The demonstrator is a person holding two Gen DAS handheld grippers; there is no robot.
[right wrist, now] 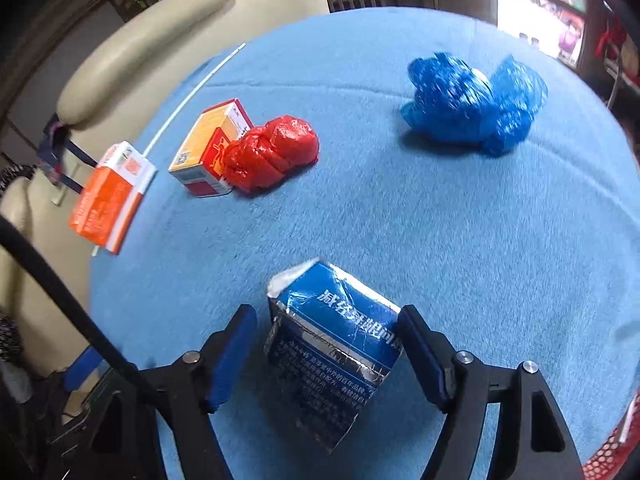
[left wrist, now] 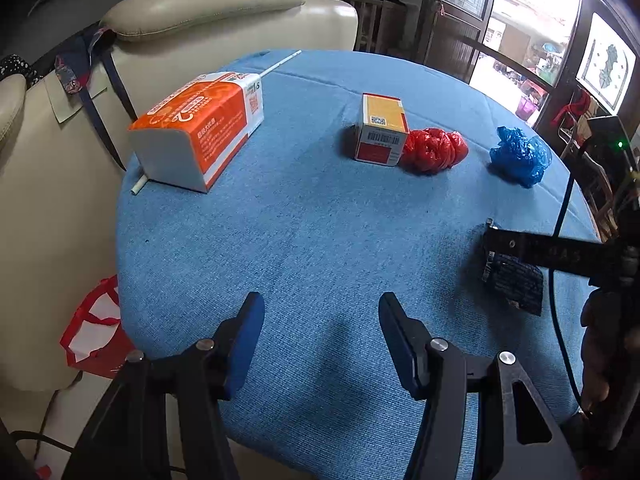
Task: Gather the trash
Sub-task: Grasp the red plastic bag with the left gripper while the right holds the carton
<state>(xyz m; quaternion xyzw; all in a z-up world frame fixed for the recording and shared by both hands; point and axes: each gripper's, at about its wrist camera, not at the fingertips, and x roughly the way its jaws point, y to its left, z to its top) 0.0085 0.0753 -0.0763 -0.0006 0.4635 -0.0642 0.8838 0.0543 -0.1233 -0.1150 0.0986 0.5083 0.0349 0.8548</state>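
The right claw [right wrist: 326, 344] is standing open over the blue-covered table [right wrist: 460, 240], its fingers [right wrist: 236, 344] spread to either side of a crumpled dark blue packet [right wrist: 332, 344]. The packet is lying flat on the cloth in the gap between them; its right edge is sitting against, or right at, the right finger, while a strip of cloth is showing between its left edge and the left finger. Its torn silvery top is pointing away from the claw, toward the middle of the table.

From the left wrist view, the same dark blue packet [left wrist: 514, 282] is lying near the table's right edge beneath the right claw [left wrist: 490, 240], which is reaching in from the right.

The left claw [left wrist: 320, 334] is hanging open over bare cloth near the near edge of the table [left wrist: 312, 220], gripping nothing and well apart from the packet.

Farther back, a crumpled red bag [right wrist: 272, 154] is lying against a small yellow-and-red box [right wrist: 210, 148]. A crumpled blue bag [right wrist: 476, 104] is sitting to the right, apart from both. An orange-and-white tissue pack [left wrist: 200, 128] is resting at the left edge, with a white straw [left wrist: 138, 188] poking out from under it.
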